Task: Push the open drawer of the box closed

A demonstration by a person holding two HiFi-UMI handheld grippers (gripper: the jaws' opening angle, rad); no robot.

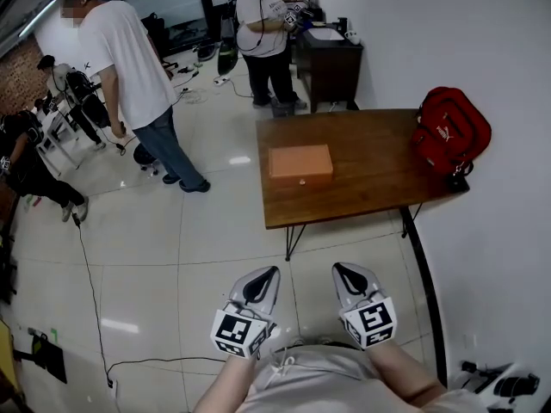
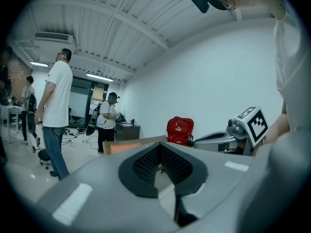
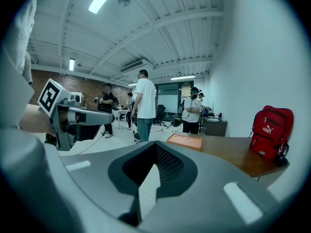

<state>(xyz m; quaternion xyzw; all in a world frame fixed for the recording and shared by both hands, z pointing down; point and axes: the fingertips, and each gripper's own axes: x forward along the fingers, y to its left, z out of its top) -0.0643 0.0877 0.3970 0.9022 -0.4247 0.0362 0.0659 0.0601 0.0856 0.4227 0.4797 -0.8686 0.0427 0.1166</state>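
Ahead, open tiled floor [image 1: 172,231] lies between the person and the wooden bench [image 1: 370,188]. The bench's right end sits by the white wall, and a red backpack [image 1: 452,132] is on that end at the edge. Orange box [image 1: 300,163] rests left of the bench's middle, near the front edge and well apart from both tools, drawer state unclear; left tool [image 1: 261,284] and right tool [image 1: 349,278] hover side by side over the floor, jaws together, holding nothing.
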